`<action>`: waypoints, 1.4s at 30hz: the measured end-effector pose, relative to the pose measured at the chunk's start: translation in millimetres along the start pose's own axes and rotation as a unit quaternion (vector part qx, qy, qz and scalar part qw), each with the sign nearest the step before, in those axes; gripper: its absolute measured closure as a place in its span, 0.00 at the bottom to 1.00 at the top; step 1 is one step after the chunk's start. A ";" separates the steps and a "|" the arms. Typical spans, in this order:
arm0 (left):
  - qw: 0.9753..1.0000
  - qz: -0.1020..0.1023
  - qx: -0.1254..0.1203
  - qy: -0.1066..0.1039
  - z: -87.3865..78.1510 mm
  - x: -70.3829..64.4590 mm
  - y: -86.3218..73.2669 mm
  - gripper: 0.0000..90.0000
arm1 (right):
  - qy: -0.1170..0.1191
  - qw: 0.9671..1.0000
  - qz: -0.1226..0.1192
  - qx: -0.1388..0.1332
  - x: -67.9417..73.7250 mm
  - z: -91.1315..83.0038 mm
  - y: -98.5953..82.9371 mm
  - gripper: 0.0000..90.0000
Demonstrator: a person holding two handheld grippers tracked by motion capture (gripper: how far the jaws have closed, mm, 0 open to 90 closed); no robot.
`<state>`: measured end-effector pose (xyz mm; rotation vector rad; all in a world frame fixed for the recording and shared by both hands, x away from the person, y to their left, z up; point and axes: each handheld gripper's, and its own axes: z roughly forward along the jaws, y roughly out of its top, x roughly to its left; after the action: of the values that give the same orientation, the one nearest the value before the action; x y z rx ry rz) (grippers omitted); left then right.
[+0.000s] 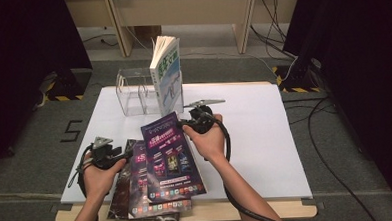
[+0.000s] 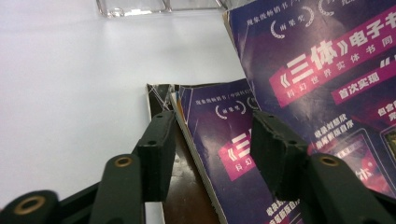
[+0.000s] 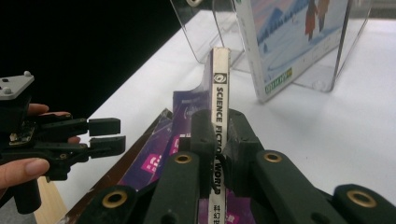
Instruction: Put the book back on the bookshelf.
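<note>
Between the jaws of the right gripper the spine of a purple magazine is pinched, the white spine strip with its printed title standing upright between the pads. The magazine is tilted up off a stack of similar magazines that lies at the near edge of the white table. Beyond the right gripper stands a clear acrylic holder, in whose right-hand slot a pale book is already set upright with its pages fanned.

Beside the stack the left gripper is held with its jaws apart, gripping nothing; one corner of the stack's top magazine lies between them, though contact cannot be told.

The step in hand is judged to be lifting the magazine for placing in the holder. It is best done with the grip kept firm at the spine, since the glossy, thin cover is likely to slip and the pages to sag or splay. The stack may be steadied by the left gripper so that the slick magazines beneath are not dragged. The holder's walls are hard and transparent, so their edges are easily misjudged.
</note>
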<state>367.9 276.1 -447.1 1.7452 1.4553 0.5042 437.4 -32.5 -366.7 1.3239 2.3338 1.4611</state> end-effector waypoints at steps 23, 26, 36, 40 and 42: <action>0.998 -0.012 -0.047 -0.029 -28.3 -14.1 17.0 0.52 | 0.011 0.996 -0.048 -0.078 45.2 -11.5 40.0 0.93; 0.998 -0.018 -0.053 -0.037 -30.2 -15.5 18.4 0.52 | 0.011 0.995 -0.049 -0.083 48.1 -9.7 43.2 0.93; 0.996 -0.023 -0.068 -0.043 -33.6 -20.3 21.2 0.48 | 0.011 0.993 -0.054 -0.106 56.2 -2.2 51.7 0.93; 0.996 -0.019 -0.070 -0.043 -34.4 -21.1 21.5 0.47 | 0.010 0.992 -0.057 -0.115 59.6 0.5 53.5 0.93; 0.996 -0.018 -0.071 -0.045 -34.8 -22.6 21.7 0.47 | 0.010 0.991 -0.054 -0.119 61.3 1.5 53.9 0.93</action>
<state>350.4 265.1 -405.0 1.6061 1.3534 0.4919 433.5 20.8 -304.9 1.1102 2.1232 1.6618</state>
